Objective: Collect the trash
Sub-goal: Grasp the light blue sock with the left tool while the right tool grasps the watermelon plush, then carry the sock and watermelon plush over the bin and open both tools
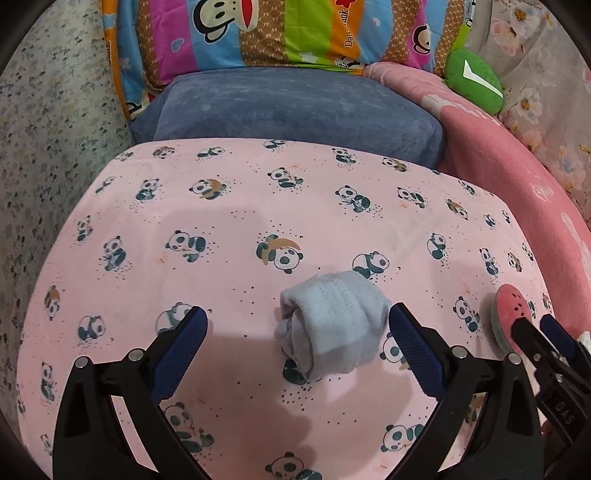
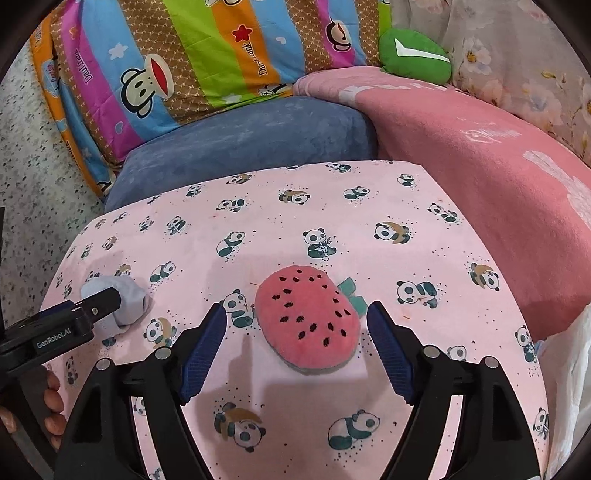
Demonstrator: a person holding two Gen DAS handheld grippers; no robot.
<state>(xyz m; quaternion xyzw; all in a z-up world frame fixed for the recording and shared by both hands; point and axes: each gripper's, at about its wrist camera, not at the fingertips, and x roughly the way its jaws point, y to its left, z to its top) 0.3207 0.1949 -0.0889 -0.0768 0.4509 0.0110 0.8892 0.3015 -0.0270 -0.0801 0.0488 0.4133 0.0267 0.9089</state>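
A rolled pale blue sock [image 1: 330, 325] lies on the pink panda sheet [image 1: 229, 214]. My left gripper [image 1: 297, 325] is open, its blue-padded fingers either side of the sock without touching it. A pink watermelon-pattern plush [image 2: 308, 319] with a teal tag lies on the same sheet [image 2: 406, 206]. My right gripper [image 2: 297, 321] is open, its fingers flanking the plush. The right wrist view shows the sock [image 2: 125, 299] at the left, partly behind the left gripper. The plush [image 1: 511, 314] shows at the right edge of the left wrist view.
A blue cushion [image 1: 295, 110] and a striped cartoon pillow [image 1: 280, 29] lie behind the sheet. A pink blanket [image 2: 480, 166] and a green plush [image 2: 413, 55] are at the right. White plastic [image 2: 565, 369] shows at the far right edge.
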